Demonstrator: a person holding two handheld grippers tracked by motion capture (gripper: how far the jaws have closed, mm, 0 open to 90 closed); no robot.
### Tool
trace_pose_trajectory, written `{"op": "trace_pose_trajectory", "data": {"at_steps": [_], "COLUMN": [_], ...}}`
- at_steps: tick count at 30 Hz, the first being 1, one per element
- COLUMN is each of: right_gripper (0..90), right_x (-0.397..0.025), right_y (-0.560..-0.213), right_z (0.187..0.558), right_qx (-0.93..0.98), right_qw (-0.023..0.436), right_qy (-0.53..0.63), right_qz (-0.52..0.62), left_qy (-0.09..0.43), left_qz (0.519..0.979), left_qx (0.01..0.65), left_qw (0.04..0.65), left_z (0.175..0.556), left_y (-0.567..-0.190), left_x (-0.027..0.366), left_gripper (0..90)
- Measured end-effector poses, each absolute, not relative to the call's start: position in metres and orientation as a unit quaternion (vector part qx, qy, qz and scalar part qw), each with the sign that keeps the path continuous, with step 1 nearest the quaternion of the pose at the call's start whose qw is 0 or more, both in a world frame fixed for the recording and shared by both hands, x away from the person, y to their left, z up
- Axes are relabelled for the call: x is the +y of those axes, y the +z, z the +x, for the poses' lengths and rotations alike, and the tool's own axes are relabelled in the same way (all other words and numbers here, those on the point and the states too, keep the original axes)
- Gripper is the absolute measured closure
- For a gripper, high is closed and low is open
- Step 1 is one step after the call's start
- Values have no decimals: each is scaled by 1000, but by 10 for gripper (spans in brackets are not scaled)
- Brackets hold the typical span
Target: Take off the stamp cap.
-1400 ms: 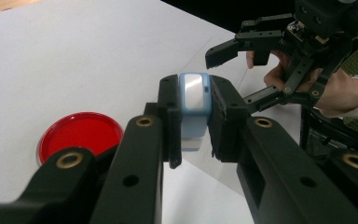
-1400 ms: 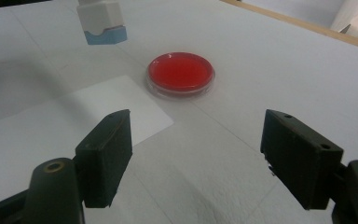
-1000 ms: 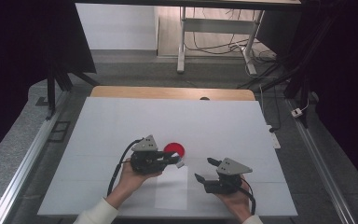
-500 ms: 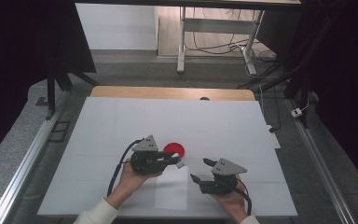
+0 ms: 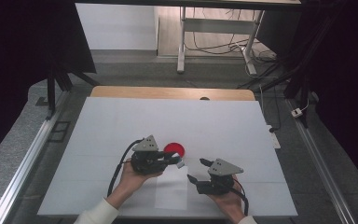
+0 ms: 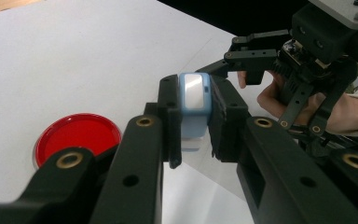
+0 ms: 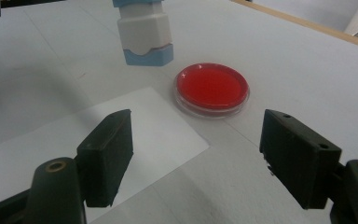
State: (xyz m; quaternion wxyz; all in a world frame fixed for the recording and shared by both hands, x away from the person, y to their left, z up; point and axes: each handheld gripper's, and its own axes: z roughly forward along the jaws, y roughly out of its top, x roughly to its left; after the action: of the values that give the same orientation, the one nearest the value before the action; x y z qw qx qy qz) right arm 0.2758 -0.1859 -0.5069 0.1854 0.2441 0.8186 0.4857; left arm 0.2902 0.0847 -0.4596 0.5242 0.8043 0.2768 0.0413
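Two grippers, one red dish, one small blue-white device and one thin clear sheet are on the white table. Landmark is the red dish, a round shallow one w/ red content, lying flat.

Left gripper is just beside the dish, on its near side, body lying about level and pointing to the right. Its jaws are narrow and clamp the blue-white device between them; in the left gripper view the device stands upright w/ a pale window facing the camera. In the right gripper view the same device hangs above the table surface, just left of the dish and not touching it.

Right gripper is near the dish, to its right and nearer to the person, pointing up-left toward it. Its jaws are wide apart, w/ nothing between them; the dish lies beyond the gap.

The clear sheet lies flat, its corner just beside the dish's near edge, approx. under the device.

Each hand holds its gripper from below; left sleeve is white.
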Motion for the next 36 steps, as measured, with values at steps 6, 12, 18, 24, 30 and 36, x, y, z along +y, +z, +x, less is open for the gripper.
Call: {"op": "trace_pose_trajectory", "data": {"at_steps": [6, 12, 18, 24, 30, 36], "right_gripper": [250, 253, 255, 274, 309, 351], "right_x": [-182, -176, -167, -158, -151, -148], "right_y": [-508, -507, -507, -506, -505, -504], "right_z": [276, 276, 276, 275, 274, 272], "right_qx": [820, 819, 821, 819, 818, 814], "right_qw": [186, 187, 186, 190, 200, 212], "right_qy": [485, 486, 485, 489, 488, 489], "right_qz": [241, 239, 235, 232, 229, 231], "left_qy": [43, 43, 42, 43, 42, 47], "left_qz": [805, 804, 804, 804, 805, 803], "left_qx": [278, 277, 279, 278, 279, 283], "left_qw": [522, 524, 524, 524, 522, 522], "left_z": [291, 291, 291, 290, 291, 291], "left_y": [-461, -461, -461, -461, -462, -463], "left_x": [84, 84, 84, 84, 83, 84], "left_gripper": [757, 757, 757, 757, 757, 757]}}
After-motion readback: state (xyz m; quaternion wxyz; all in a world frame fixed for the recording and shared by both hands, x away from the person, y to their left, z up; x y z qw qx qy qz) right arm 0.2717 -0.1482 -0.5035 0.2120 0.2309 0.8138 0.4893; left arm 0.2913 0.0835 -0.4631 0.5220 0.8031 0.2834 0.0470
